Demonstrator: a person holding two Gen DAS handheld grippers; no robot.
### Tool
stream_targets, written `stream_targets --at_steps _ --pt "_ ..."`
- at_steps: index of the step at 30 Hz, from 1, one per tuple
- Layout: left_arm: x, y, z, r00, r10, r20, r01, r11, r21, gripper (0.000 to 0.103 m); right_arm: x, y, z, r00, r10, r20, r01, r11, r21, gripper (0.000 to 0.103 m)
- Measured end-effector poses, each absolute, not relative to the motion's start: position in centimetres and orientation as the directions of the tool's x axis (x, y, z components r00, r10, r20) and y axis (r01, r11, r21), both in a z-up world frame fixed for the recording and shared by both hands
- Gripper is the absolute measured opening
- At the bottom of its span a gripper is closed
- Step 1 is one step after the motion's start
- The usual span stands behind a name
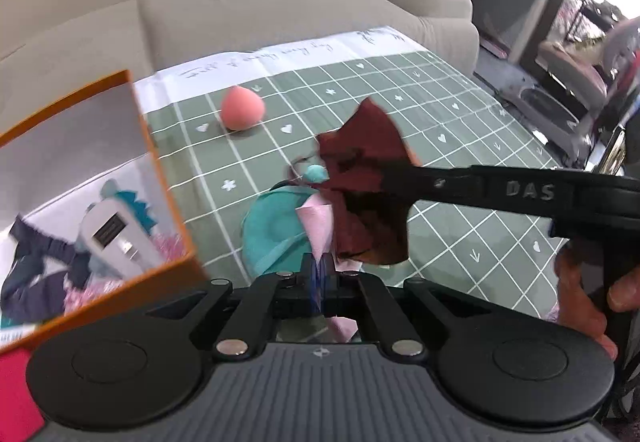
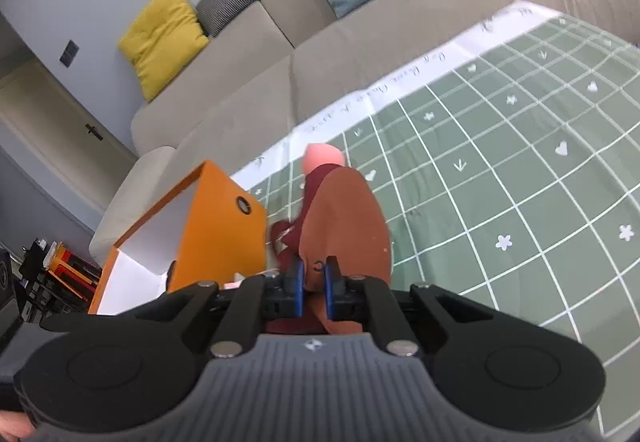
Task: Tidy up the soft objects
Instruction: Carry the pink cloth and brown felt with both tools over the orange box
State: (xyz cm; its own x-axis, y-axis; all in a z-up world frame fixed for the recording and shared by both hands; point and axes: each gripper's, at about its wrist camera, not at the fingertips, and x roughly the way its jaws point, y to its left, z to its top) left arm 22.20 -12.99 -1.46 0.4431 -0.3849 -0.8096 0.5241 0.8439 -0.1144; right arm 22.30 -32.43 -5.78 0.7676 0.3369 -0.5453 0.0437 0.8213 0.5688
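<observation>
In the left wrist view my left gripper (image 1: 320, 270) is shut on a pale pink cloth (image 1: 318, 226), which passes between its blue pads. A teal soft item (image 1: 268, 238) lies just under it on the green grid mat (image 1: 440, 114). My right gripper (image 1: 386, 178) reaches in from the right, shut on a dark red-brown cloth (image 1: 368, 194) that hangs above the mat. In the right wrist view that gripper (image 2: 314, 282) pinches the same cloth (image 2: 344, 226) between its blue pads. A pink egg-shaped sponge (image 1: 242, 108) (image 2: 322, 158) rests farther back on the mat.
An orange box (image 1: 160, 178) (image 2: 216, 218) stands open at the mat's left, with a dark blue cloth (image 1: 36, 274), a teal toy and a pale grey device (image 1: 112, 242) inside. A beige sofa (image 2: 248, 102) with cushions lies behind. A hand (image 1: 592, 294) grips the right tool.
</observation>
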Motion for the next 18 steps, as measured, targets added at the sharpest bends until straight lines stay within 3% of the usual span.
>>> stream_targets --at_steps 18 --pt "14.9 -6.1 3.8 0.59 -0.399 -0.701 0.401 0.899 -0.174 0.001 12.6 -27.6 -0.3 0.81 0.283 -0.513 -0.052 0.907 0.418 0.003"
